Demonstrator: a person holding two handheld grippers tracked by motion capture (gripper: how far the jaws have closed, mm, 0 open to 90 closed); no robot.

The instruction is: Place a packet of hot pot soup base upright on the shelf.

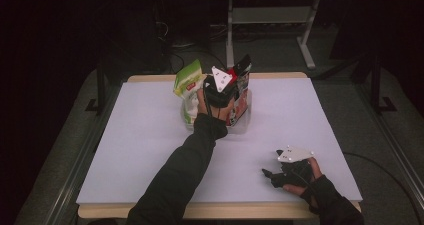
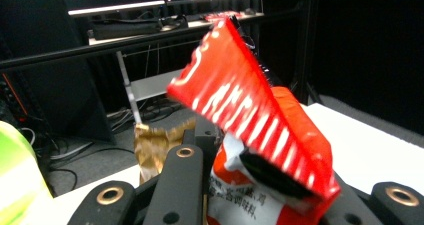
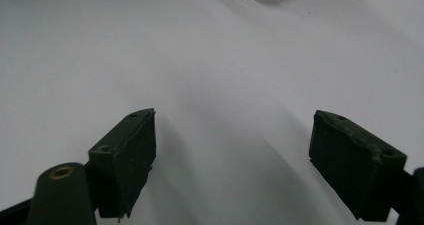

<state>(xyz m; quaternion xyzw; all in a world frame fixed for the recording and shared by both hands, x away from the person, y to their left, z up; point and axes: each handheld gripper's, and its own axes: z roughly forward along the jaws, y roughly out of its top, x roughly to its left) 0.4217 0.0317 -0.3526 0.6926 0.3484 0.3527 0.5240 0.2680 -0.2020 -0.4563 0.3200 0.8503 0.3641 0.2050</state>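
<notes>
Both arms wear dark long sleeves (image 1: 175, 185) with ribbed cuffs, and each hand carries a black gripper, left (image 1: 220, 87) and right (image 1: 267, 174), topped by a grey three-cornered plate with white dots, its blocky black jaws hinged on brass-ringed pivots, a thin black cable trailing behind.

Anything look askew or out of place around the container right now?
The red snack bag in the left gripper tilts steeply, its top leaning away over the clear container rather than standing upright. The green bag also leans outward past the container's left rim. Nothing looks spilled or torn. The right gripper rests open on the table.
</notes>
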